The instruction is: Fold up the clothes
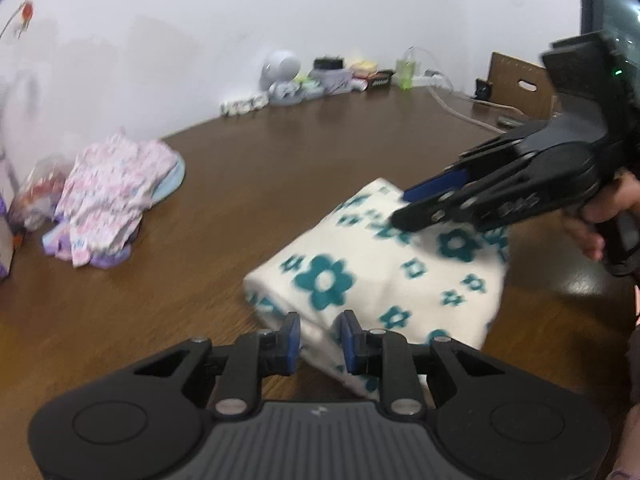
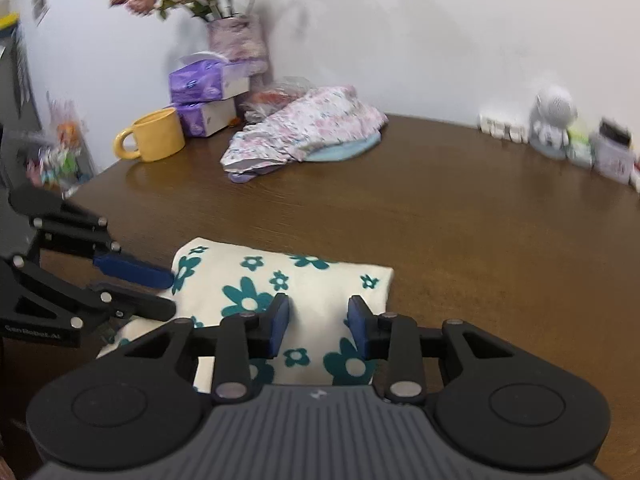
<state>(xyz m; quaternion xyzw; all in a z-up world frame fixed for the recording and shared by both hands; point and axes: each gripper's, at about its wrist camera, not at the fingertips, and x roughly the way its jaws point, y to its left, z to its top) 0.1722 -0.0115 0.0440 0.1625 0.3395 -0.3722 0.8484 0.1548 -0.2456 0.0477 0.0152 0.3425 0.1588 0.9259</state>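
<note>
Left gripper (image 1: 319,338): jaws narrowly apart at the near edge of the folded flower-print cloth (image 1: 360,280); cloth lies between the pads, but whether they pinch it I cannot tell. Right gripper (image 2: 318,322): jaws somewhat wider, poised over the same cloth, pads not plainly pressing; nothing lifted.

Cloth sits on the brown table (image 2: 480,220), directly under both tools.

Risks, as I judge them: if either gripper closes on only the top layer, a pull would open the fold. Both tools crowd one small bundle and could knock together. Motion blur suggests haste; a drag could skew the edges.

Counts: one folded cloth here; beyond the tools, one unfolded pile of floral clothes (image 2: 304,128); further off, one yellow mug (image 2: 154,136), two purple tissue boxes (image 2: 200,80), one vase of flowers (image 2: 236,36).
</note>
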